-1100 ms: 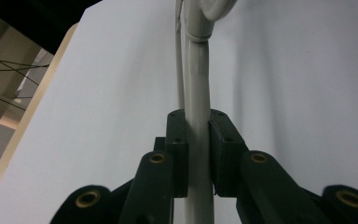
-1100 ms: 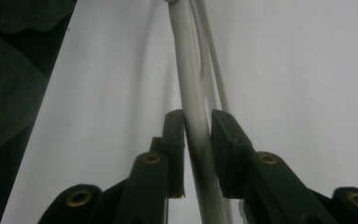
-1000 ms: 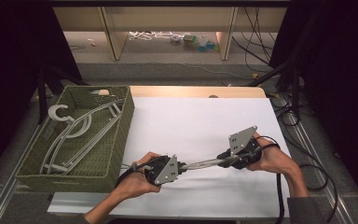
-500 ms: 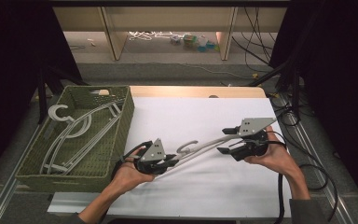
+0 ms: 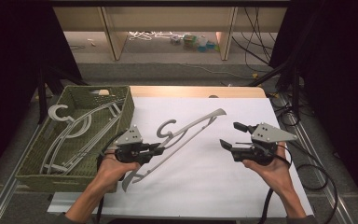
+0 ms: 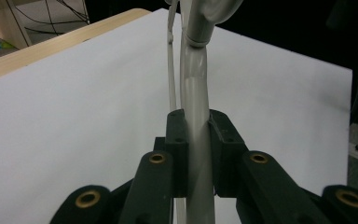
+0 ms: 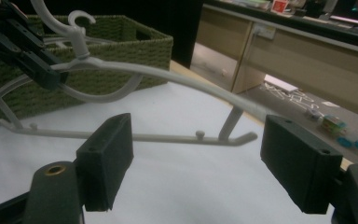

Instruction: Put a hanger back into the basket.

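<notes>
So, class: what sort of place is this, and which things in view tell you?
Probably a lab or workshop recording bench: a table under a white sheet, hand-held grippers with trailing cables, bare shelving behind with loose wires on the floor.

A table [image 5: 242, 91] with a pale wooden top carries the work, and a white sheet [image 5: 228, 177] covers nearly all of it (a strip of bare wood shows along the far edge). At the left edge sits a green woven basket [image 5: 123, 107], its right wall just beside the sheet's left border, with grey hangers [image 5: 70, 133] lying inside it. The table rests on a metal rail frame [image 5: 314, 158].
</notes>
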